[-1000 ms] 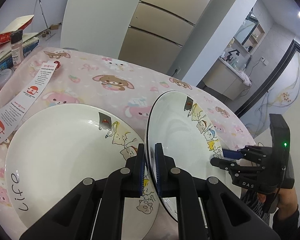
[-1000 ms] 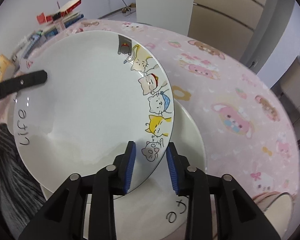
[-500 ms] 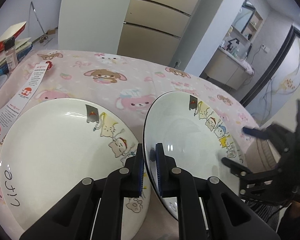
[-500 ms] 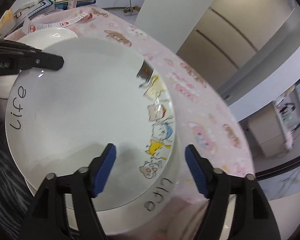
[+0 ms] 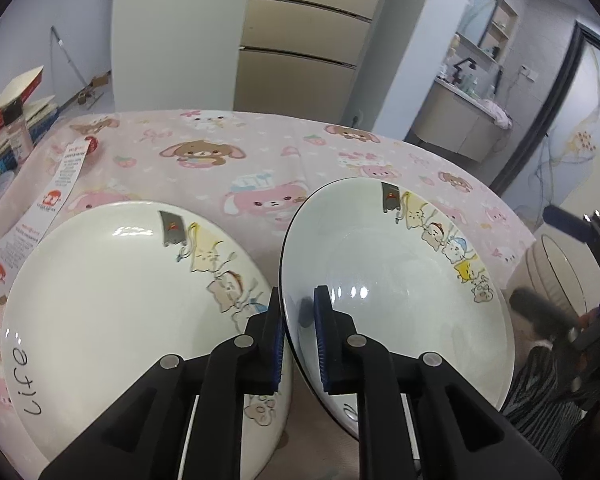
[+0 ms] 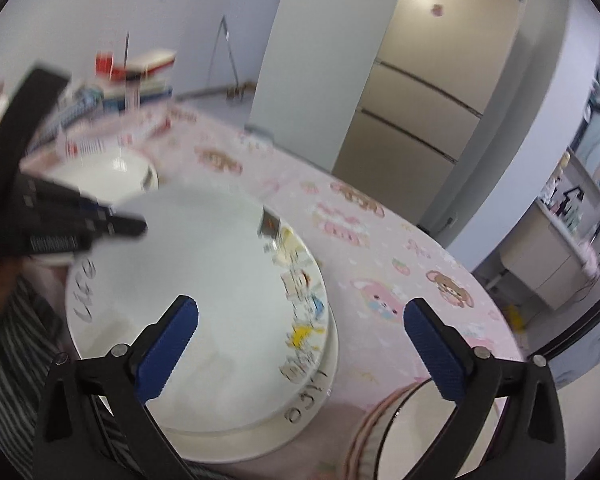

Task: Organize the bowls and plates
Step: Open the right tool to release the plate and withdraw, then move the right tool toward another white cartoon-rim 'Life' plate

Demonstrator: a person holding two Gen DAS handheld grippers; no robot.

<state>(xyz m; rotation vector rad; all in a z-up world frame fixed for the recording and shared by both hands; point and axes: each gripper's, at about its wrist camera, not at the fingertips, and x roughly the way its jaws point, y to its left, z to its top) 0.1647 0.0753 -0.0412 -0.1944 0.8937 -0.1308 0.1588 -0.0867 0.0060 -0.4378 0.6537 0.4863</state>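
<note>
A lived-in home dining area, open to a washroom nook.

A pink cartoon-animal tablecloth (image 5: 260, 160) covers the table, set with cat-printed plates (image 5: 112, 300). A tall beige fridge (image 5: 300, 64) stands behind it, a vanity with a tap (image 5: 460, 116) sits off to the right, and books and boxes (image 5: 16, 112) are piled at the left.

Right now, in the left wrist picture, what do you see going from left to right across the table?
Long white paper leaflet → white cat-pattern plate lying on the table → tilted white cat-pattern plate in the left gripper → beige bowl.
</note>
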